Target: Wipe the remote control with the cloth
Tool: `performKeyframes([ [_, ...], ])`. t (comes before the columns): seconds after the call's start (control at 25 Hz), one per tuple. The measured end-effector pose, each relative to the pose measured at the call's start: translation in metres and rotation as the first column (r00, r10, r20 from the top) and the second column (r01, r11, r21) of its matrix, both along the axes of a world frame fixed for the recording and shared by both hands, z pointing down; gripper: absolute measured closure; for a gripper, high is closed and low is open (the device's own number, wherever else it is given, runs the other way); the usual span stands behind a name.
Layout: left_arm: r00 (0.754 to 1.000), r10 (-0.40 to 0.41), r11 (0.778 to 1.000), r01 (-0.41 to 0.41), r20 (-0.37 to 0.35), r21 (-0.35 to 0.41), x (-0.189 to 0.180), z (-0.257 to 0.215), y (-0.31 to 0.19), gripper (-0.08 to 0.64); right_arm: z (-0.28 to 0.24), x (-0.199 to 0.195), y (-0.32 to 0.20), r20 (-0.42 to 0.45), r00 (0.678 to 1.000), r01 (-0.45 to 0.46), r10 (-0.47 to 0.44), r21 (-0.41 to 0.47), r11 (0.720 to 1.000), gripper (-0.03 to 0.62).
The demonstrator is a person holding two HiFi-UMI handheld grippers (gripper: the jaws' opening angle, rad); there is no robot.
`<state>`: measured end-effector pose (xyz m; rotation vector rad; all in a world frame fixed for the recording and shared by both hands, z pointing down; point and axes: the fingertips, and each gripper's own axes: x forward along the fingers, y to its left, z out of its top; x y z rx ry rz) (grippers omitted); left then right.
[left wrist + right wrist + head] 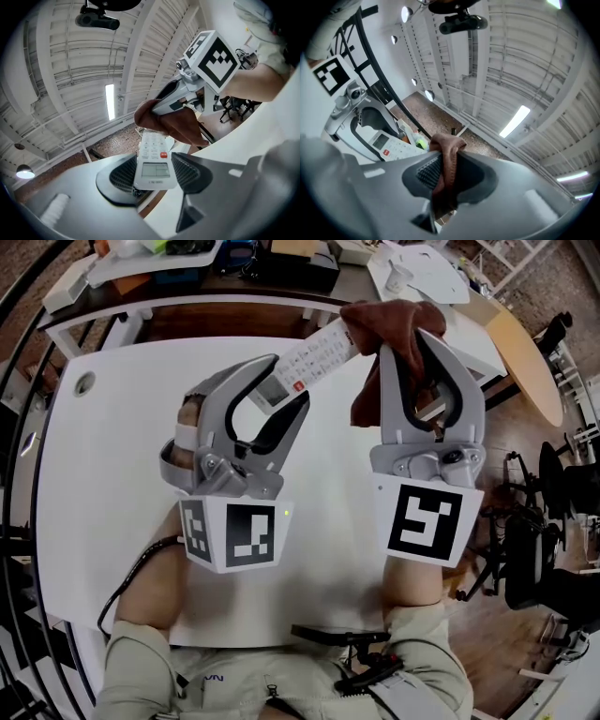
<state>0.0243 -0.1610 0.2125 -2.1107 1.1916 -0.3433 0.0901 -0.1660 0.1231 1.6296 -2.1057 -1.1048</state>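
A white remote control (pixel 314 357) with a small screen and a red button is clamped between the pads of my left gripper (pixel 281 382); it sticks out up and to the right. In the left gripper view the remote (pixel 154 161) sits screen-up between the jaws of my left gripper (pixel 153 174). My right gripper (pixel 412 334) is shut on a reddish-brown cloth (pixel 394 329), which drapes over the remote's far end. The right gripper view shows the cloth (pixel 445 171) pinched between the ribbed pads, with the remote (pixel 391 147) lower left.
Both grippers hang above a white table (pixel 112 446). Its far edge meets a cluttered bench (pixel 187 263). A round wooden tabletop (pixel 525 352) and black chairs (pixel 544 549) stand to the right. A cable (pixel 141 568) runs along the person's left arm.
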Motion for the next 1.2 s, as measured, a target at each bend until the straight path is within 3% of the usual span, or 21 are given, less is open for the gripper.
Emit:
performKeyframes([
  [0.24, 0.999, 0.0, 1.0, -0.001, 0.033, 0.027, 0.005, 0.001, 0.003, 0.318, 0.011, -0.01, 0.001, -0.075, 0.997, -0.007, 0.005, -0.024, 1.0, 0.515],
  [0.72, 1.0, -0.014, 1.0, 0.013, 0.022, 0.016, -0.001, 0.001, -0.002, 0.318, 0.042, -0.061, 0.013, -0.236, 0.965, 0.098, -0.115, -0.082, 0.992, 0.515],
  [1.0, 0.997, 0.021, 0.998, -0.026, -0.081, -0.061, -0.007, 0.0, -0.007, 0.318, 0.056, -0.09, 0.026, -0.264, 0.933, 0.215, -0.246, -0.14, 0.966, 0.515],
  [1.2, 0.987, 0.067, 0.991, -0.083, -0.149, -0.105, -0.01, -0.007, -0.01, 0.318, 0.052, -0.088, 0.025, -0.196, 0.941, 0.251, -0.277, -0.148, 0.957, 0.515],
])
